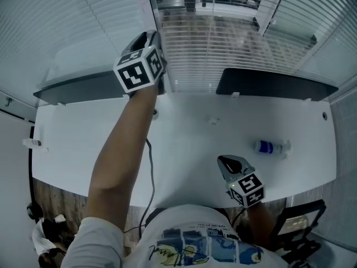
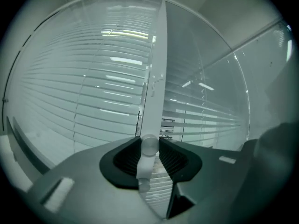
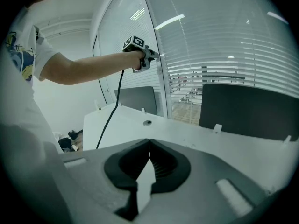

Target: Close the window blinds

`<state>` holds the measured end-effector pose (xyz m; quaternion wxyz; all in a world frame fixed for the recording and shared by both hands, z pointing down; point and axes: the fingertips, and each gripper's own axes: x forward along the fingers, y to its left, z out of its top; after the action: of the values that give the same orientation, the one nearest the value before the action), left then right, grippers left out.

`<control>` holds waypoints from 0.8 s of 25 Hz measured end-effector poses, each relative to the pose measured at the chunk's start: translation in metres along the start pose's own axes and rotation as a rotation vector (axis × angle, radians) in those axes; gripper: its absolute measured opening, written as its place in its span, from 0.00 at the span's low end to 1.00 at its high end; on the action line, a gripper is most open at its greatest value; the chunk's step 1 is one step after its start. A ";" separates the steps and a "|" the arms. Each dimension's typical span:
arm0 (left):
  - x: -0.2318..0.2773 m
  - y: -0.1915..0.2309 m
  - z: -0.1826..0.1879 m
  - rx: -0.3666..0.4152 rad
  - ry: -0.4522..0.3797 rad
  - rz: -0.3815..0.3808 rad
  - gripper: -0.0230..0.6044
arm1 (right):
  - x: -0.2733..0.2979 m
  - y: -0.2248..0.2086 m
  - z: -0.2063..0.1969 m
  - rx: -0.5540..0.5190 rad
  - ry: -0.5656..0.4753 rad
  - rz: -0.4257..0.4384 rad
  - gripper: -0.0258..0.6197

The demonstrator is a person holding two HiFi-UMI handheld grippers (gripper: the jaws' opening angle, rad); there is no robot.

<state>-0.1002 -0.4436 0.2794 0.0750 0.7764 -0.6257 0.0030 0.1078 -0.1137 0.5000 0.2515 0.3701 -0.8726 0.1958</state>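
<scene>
The left gripper's (image 2: 149,142) fingers (image 2: 125,158) pinch a white wand (image 2: 148,148), one finger on each side of its rounded knob. The wand's long axis runs close to upright in the left gripper view, leaning slightly right toward the top. The right gripper's (image 3: 148,143) fingers (image 3: 167,164) are pressed together at the tips, with nothing between them.

In the head view the left gripper (image 1: 150,38) sits at upper centre-left by the window post (image 1: 150,4), its arm stretched across the full depth of the white surface (image 1: 184,127). It reaches through the gap between two dark monitors (image 1: 83,88) (one on each side, along the far edge). The window blinds (image 1: 223,43) hang just beyond, their slats horizontal. Those in the upper middle stand open enough to show outside, while those at upper left look nearer closed.

The right gripper (image 1: 224,161) hovers right of centre over the near edge, with bare surface around it. One bottle (image 1: 270,147) lies on its side to its upper right, apart from it. One cable (image 1: 149,166) trails off the near edge, and one chair (image 1: 301,222) stands at lower right.
</scene>
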 end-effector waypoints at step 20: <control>0.013 0.002 -0.008 0.007 0.031 -0.043 0.26 | -0.002 -0.005 -0.001 0.005 0.006 -0.016 0.04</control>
<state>-0.0989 -0.4559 0.2892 0.0821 0.7898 -0.6077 0.0153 0.1128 -0.1154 0.5004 0.2549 0.3771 -0.8683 0.1970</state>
